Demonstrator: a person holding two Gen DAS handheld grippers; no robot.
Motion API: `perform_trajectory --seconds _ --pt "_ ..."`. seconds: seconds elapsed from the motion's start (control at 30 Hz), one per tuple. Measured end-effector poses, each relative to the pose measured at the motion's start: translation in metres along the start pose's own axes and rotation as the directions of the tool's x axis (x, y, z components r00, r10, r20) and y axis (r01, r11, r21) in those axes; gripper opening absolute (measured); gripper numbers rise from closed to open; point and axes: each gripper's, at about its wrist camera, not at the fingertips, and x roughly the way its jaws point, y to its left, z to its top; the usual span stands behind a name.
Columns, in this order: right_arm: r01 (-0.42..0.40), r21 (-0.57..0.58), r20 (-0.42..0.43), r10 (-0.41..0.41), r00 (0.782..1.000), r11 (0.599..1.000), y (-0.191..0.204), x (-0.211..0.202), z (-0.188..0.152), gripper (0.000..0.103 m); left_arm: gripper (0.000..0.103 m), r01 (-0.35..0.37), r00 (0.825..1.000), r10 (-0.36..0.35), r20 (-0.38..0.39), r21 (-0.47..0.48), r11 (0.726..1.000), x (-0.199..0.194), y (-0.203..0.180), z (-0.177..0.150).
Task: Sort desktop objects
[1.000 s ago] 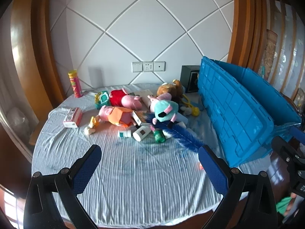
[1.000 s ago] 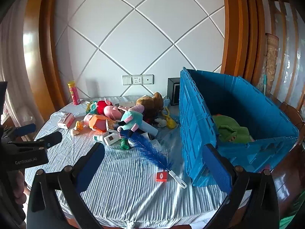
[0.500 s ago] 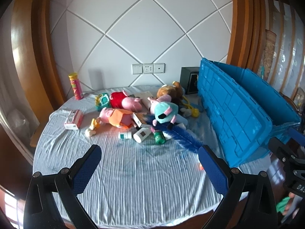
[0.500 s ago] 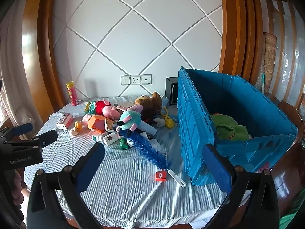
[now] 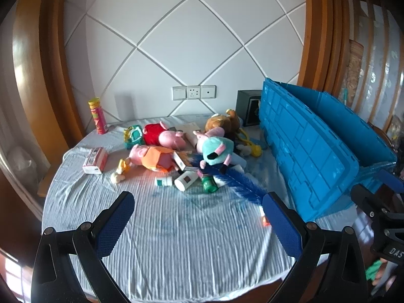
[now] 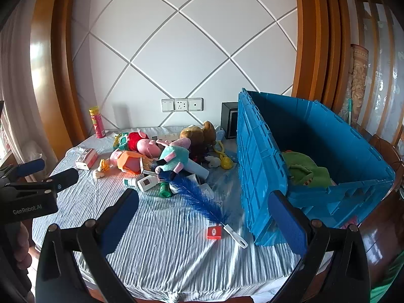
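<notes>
Right wrist view is showing the right claw (image 6: 202, 223) hanging wide open and empty above the bench (image 6: 161, 252), with the blue feather (image 6: 194, 193) lying just ahead, slanting away leftward, nearer this claw than the open left claw (image 5: 198, 221).

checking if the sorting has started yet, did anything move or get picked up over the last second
Nothing was picked up or let go. Both views only drift slightly; the left gripper and right gripper keep their jaws open and empty. The pile of plush toys, the blue feather duster, the small red box and the blue plastic crate lie as before.
</notes>
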Motion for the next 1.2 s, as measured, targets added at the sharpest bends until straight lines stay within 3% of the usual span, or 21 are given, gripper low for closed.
perform_trajectory --seconds 1.2 --pt "-0.008 0.003 -0.001 0.008 1.0 1.0 0.0025 0.005 0.0035 0.103 0.103 0.006 1.0 -0.006 0.021 0.044 0.999 -0.0062 -0.0003 -0.0019"
